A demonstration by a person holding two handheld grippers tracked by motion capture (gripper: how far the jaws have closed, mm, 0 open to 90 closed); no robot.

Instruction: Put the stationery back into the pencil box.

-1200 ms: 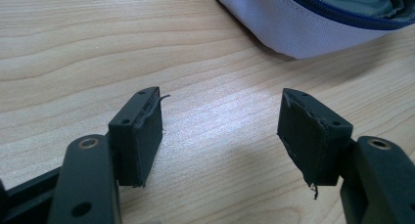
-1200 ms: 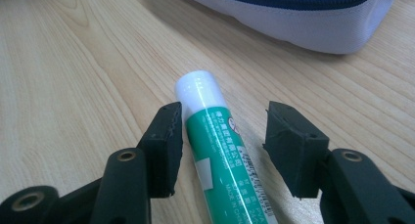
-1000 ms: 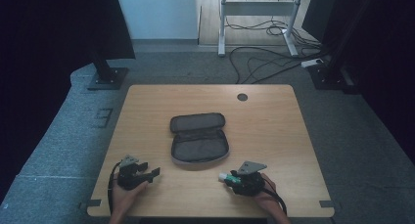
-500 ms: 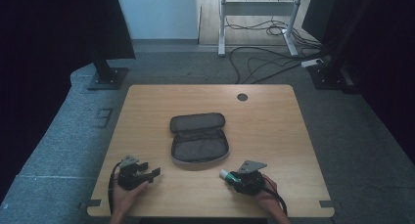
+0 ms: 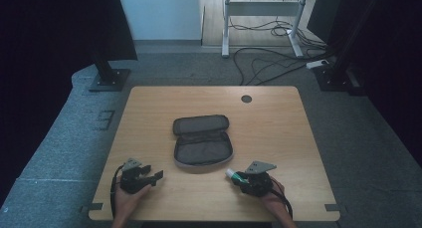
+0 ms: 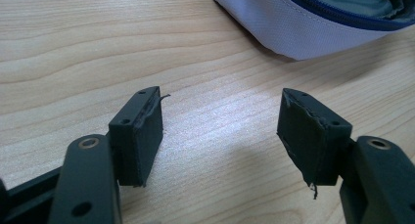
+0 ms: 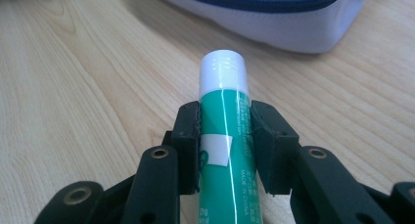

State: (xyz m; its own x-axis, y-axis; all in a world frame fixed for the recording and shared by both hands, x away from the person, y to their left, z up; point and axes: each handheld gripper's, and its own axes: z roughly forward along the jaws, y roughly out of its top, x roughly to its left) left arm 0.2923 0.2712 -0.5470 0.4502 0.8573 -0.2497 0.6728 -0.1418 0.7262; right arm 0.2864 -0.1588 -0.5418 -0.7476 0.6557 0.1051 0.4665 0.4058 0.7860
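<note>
Basically set up for loading: tabletop [image 5: 278, 118] kept bare apart from pencil case [image 5: 203, 140], lying mid-table, unzipped and folded flat so the mouth faces up for a drop-in. Right gripper [image 5: 240, 177] clenched on green glue stick [image 7: 224, 121], white cap forward, aimed at case, jaws just closed in. Left gripper [image 5: 155, 175] released, nothing between jaws, parked near case, probably to steady it.
</note>
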